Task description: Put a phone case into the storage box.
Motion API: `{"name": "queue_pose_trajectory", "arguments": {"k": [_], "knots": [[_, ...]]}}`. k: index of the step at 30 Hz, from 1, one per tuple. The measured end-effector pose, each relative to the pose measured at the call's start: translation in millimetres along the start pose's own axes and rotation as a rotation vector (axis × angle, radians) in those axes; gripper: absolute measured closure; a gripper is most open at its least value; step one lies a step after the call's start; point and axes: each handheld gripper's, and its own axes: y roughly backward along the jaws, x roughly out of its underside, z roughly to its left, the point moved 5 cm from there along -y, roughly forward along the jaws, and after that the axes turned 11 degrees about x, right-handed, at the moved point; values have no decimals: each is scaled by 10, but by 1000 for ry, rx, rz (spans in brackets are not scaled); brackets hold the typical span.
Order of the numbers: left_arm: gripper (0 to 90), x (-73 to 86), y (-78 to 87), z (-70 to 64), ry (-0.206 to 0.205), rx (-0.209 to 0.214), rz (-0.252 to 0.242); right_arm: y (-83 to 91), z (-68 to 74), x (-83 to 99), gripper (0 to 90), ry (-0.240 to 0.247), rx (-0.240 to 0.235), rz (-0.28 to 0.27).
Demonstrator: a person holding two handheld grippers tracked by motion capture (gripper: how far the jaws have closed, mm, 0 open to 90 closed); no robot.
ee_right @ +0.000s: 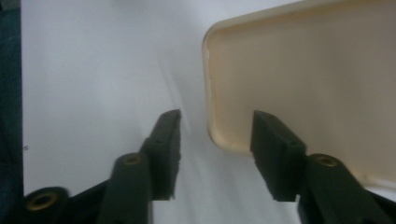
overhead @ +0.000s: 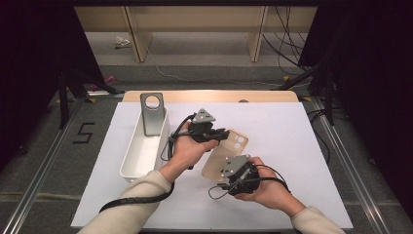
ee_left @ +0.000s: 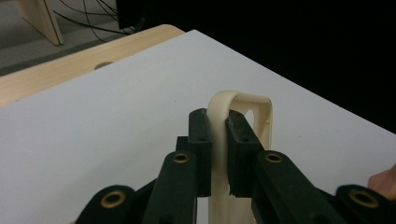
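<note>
A beige phone case (overhead: 233, 146) is held up over the white table sheet, its camera cut-outs toward the far end. My left gripper (overhead: 223, 134) is shut on the case's rim near the cut-outs; in the left gripper view the black jaws of this gripper (ee_left: 218, 137) pinch the curved beige edge of the case (ee_left: 247, 105). My right gripper (overhead: 221, 171) sits at the case's near end. In the right gripper view that gripper (ee_right: 216, 133) is open, with the rounded corner of the case (ee_right: 303, 74) lying between its jaws and touching neither.
A long white bin (overhead: 131, 161) stands to the left of the hands, with a grey phone-shaped plate (overhead: 152, 117) with a round hole leaning upright at its far end. The white sheet (overhead: 292, 161) covers the table; a wooden edge (overhead: 209, 96) shows beyond it.
</note>
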Motion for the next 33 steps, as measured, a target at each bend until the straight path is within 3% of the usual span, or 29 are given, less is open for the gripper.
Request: {"name": "queue_pose_trajectory", "arguments": {"k": [4,8,13,18,33], "knots": [[818,-16,68,55,-16,-36,-31,27,-72,10,387,-71,28,-14],[818,-17,167,135,-16,-76,-72,27,-145,43,301,-137,14,-42],[818,2,284,213,-21,-96,-91,45,-206,83,218,-183,38,-83],[818,-9,400,263,-18,-97,-116,69,-275,147,234,-204,62,-89],[817,-2,675,412,-46,-136,-178,145,-475,295,217,-367,122,-130]]}}
